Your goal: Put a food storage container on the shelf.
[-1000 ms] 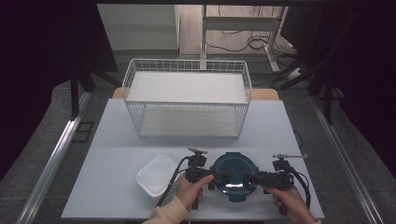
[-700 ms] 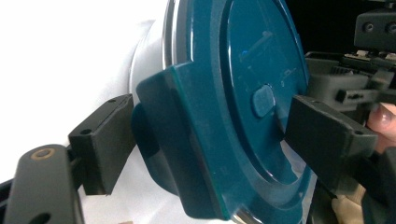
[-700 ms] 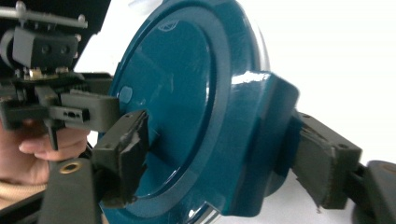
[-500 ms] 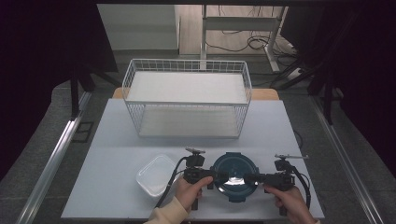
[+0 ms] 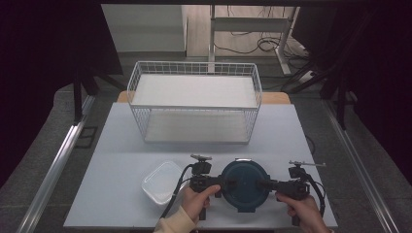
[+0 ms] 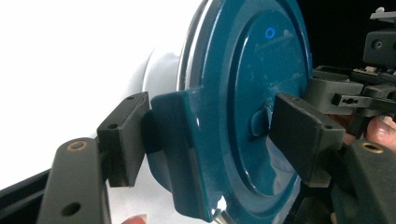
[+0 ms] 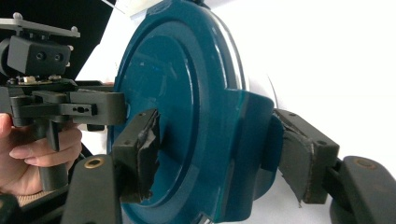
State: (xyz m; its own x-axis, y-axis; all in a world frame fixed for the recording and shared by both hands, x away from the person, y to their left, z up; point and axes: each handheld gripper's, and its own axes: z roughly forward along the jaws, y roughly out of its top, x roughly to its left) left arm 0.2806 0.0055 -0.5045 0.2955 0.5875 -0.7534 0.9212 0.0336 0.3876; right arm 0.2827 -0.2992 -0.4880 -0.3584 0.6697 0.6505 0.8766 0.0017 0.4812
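Teal round lid [image 5: 244,185] lies flat, top upward — both tools, left [image 5: 219,183] and right [image 5: 266,185], just closed on its side tabs.

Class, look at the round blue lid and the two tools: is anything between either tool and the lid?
Nothing visible. The left tool and right tool each straddle a side tab of the blue lid, jaws just closing, pads at the tabs.

Container [image 5: 163,183] left of lid [image 5: 244,185], basket [image 5: 194,102] behind.
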